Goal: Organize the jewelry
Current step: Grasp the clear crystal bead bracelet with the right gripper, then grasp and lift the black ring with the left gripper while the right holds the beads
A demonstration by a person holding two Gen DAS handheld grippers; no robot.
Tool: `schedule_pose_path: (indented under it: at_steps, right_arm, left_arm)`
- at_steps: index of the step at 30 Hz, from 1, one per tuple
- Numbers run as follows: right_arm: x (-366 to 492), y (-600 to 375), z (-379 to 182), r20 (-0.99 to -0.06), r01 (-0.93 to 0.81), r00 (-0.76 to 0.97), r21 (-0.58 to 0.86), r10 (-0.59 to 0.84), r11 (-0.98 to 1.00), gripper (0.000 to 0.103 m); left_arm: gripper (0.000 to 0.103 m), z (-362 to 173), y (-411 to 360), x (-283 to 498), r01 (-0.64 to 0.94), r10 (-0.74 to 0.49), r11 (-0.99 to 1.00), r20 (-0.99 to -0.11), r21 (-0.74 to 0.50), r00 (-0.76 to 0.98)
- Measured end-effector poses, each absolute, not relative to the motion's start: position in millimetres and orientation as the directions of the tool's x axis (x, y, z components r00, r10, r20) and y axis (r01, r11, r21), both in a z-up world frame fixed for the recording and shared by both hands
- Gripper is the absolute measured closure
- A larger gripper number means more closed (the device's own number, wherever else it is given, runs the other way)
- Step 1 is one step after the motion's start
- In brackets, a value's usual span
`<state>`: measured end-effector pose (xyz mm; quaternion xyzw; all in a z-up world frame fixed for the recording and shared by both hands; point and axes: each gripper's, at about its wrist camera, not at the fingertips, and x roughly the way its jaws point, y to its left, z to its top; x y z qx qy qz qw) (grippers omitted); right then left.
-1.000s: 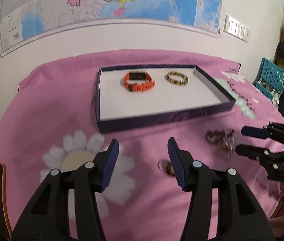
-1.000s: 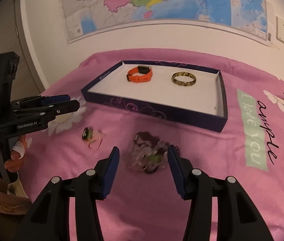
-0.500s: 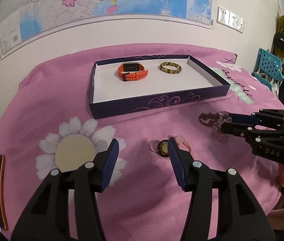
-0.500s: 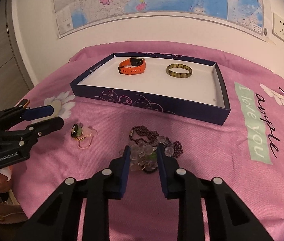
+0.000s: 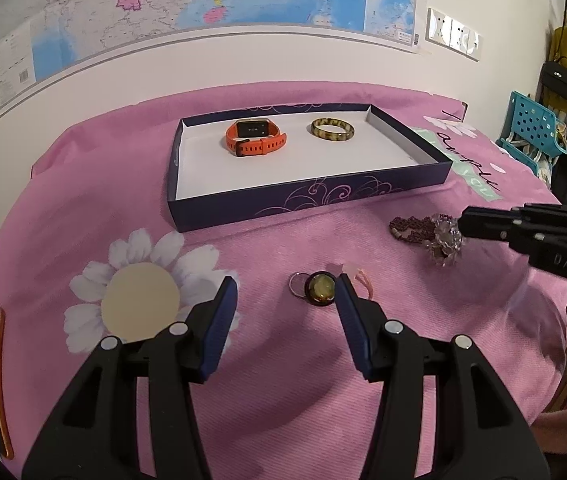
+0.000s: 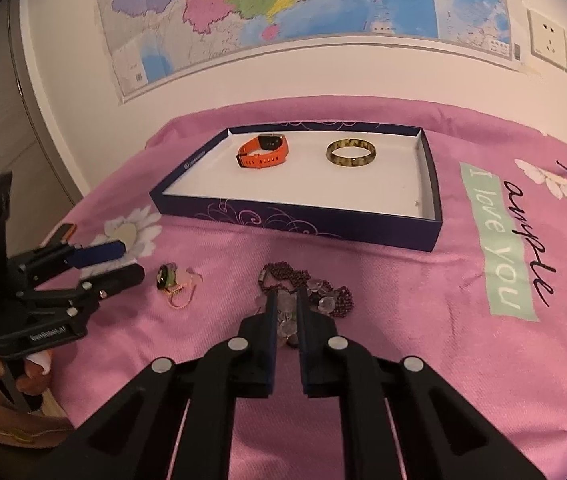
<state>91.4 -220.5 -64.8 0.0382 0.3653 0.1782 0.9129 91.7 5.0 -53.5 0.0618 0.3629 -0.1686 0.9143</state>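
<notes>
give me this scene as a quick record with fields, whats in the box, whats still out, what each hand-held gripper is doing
surface: pink cloth
box: navy box, open, white inside
in box: orange watch; amber bangle
still on cloth: bead bracelets; rings
left hand-held gripper: open, empty, just short of the rings
right hand-held gripper: shut on the bead bracelets
</notes>
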Motion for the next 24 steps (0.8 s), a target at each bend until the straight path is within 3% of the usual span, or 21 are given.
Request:
schedule_pose_path:
  at_steps: [8,14,18,24]
  right_arm:
    - [78,-240,-33,-0.567,-0.315,0.714,0.264,0.411,0.912,0.096]
    - [66,-248,-15,-0.527,-0.326,0.743,0.255,0.414,0.91,0.096]
    - [65,-249,-21,-0.542,-0.317,0.737,0.251,0.404,0.915,0.095]
    - [69,-252,-46,-0.592,-0.289,0.703,0.269,0.394,0.919,0.095]
  left_arm:
    - [0.057,-57,0,85,0.413,-0.308,0.911,-0.7,-0.021,0.644]
    - [0.069,-62,-3,91,0.438,-0.333,0.897,-0.732,-0.052,0.595]
    - [0.076,-66,-8,100,0.437,-0.316,0.899,-0.752,-0.042,0.578]
    - [0.077,-71,-12,110,0.447,-0.322,0.893,-0.766,-0.05,0.557]
